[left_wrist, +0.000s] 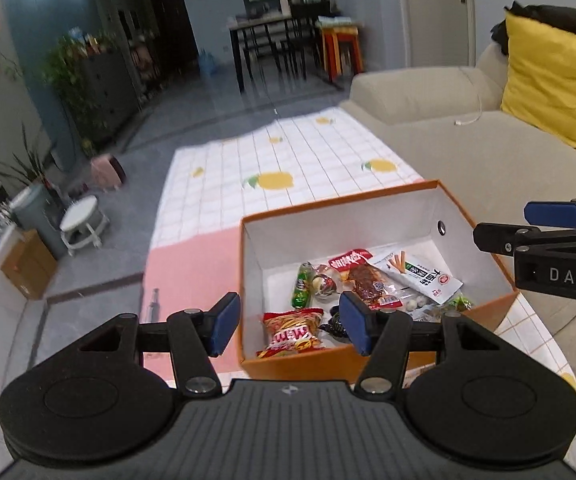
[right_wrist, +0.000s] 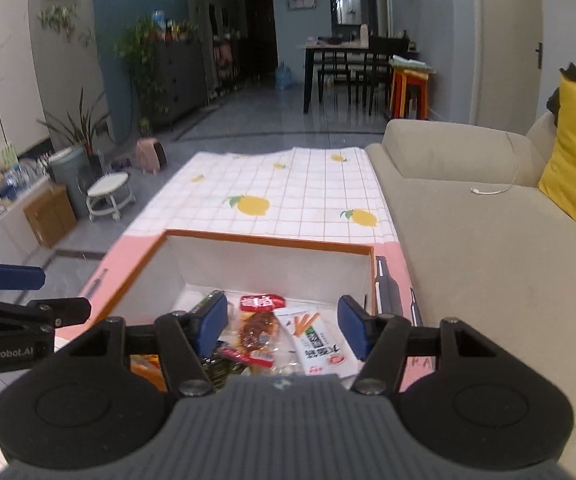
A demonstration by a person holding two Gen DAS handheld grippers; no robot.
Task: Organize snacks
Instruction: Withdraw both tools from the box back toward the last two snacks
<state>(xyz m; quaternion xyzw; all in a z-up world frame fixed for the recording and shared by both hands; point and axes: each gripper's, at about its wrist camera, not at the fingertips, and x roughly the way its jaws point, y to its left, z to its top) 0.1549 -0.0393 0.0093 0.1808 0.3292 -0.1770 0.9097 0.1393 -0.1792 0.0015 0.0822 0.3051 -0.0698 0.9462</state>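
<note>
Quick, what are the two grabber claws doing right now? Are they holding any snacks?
Left gripper: open, holding nothing, above the orange box.
Right gripper: open, holding nothing, above the same box.

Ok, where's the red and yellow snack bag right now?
The red and yellow snack bag lies inside the orange box, in its near-left corner in the left wrist view, below the green packet.

The left tongs [left_wrist: 290, 324] hang spread wide above the near edge of the orange box [left_wrist: 372, 354], with nothing between their blue pads [left_wrist: 224, 322]. The right tongs [right_wrist: 282, 326] are just as wide and bare, held over the same box from its other side. Each pair points forward, and each shows at the edge of the other's view.
</note>
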